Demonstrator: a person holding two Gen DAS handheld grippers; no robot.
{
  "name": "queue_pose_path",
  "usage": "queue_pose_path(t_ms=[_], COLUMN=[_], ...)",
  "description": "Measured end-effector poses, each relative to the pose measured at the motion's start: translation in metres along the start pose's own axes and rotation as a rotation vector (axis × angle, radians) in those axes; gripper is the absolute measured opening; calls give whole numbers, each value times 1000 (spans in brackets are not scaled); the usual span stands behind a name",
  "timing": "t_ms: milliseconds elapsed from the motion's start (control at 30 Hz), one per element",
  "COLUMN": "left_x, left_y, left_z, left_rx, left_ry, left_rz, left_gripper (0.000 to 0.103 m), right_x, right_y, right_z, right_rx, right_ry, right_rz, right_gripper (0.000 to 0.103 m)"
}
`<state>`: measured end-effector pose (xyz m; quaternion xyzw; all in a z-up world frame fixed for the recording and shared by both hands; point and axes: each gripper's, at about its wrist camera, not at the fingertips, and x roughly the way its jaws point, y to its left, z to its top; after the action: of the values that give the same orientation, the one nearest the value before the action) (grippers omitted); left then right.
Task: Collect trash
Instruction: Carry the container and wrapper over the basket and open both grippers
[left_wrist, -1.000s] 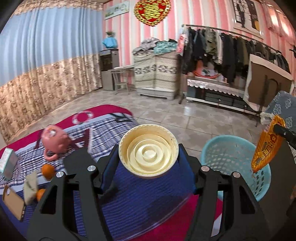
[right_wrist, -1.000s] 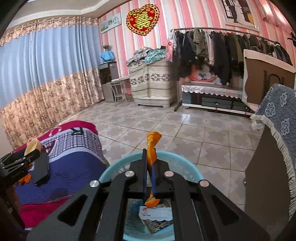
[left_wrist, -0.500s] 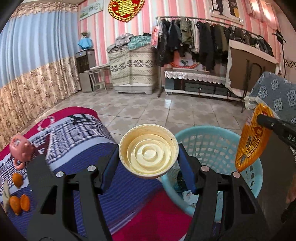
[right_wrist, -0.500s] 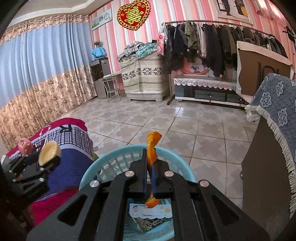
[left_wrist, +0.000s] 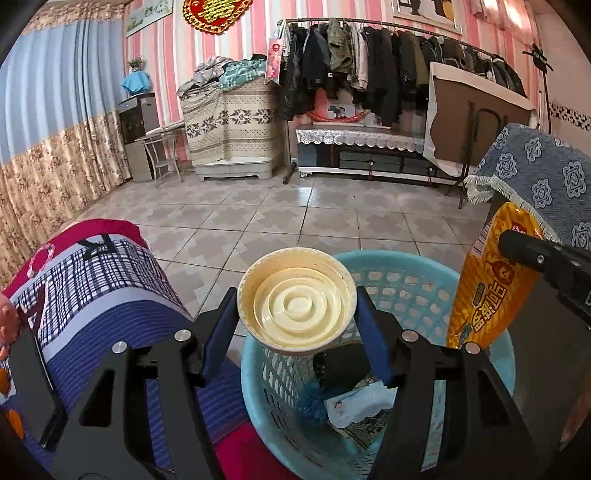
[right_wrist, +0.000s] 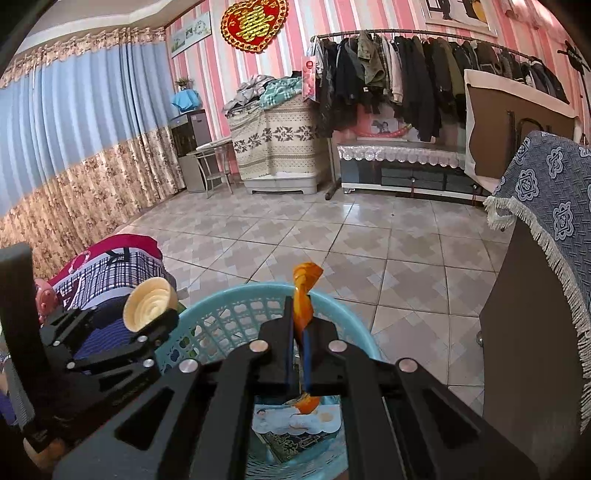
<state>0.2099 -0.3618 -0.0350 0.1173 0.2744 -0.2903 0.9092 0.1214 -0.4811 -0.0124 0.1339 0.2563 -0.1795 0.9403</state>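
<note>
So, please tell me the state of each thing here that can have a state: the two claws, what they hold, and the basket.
Left claw: shut on the cream lid, at the basket's rim.
Cream lid: held on edge, its hollow side facing the camera.
Right claw: shut on the orange wrapper, above the basket.
Orange wrapper: flat, empty-looking, pinched, hanging upright.
Blue basket: upright, partly filled with trash.

The left gripper (left_wrist: 297, 325) has carried the cream lid (left_wrist: 296, 303) from over the striped blanket (left_wrist: 110, 295) to above the blue basket (left_wrist: 406, 269). The right gripper (right_wrist: 300, 332) has sunk slightly.
</note>
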Motion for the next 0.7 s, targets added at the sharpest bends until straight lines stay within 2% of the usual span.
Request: queue_pose_path(t_ms=[33, 100, 200, 500, 600, 700], left_x=[1, 1, -2, -19, -31, -42], left_y=[-1, 3, 15, 61, 74, 80], left_z=[1, 1, 3, 0, -4, -7], left_rx=[8, 5, -31, -101, -136, -128], left_ry=[-1, -2, -6, -12, -23, -39], left_rz=[8, 27, 45, 145, 158, 181], left_gripper=[63, 76, 83, 92, 92, 92], right_x=[0, 0, 1, 3, 4, 6], right_y=[0, -1, 0, 9, 18, 26], right_z=[0, 0, 1, 2, 2, 4], right_rx=[1, 2, 0, -21, -35, -55], right_ry=[0, 0, 2, 7, 0, -1], right_rz=[0, 0, 5, 15, 20, 9], right_gripper=[4, 4, 4, 4, 4, 5])
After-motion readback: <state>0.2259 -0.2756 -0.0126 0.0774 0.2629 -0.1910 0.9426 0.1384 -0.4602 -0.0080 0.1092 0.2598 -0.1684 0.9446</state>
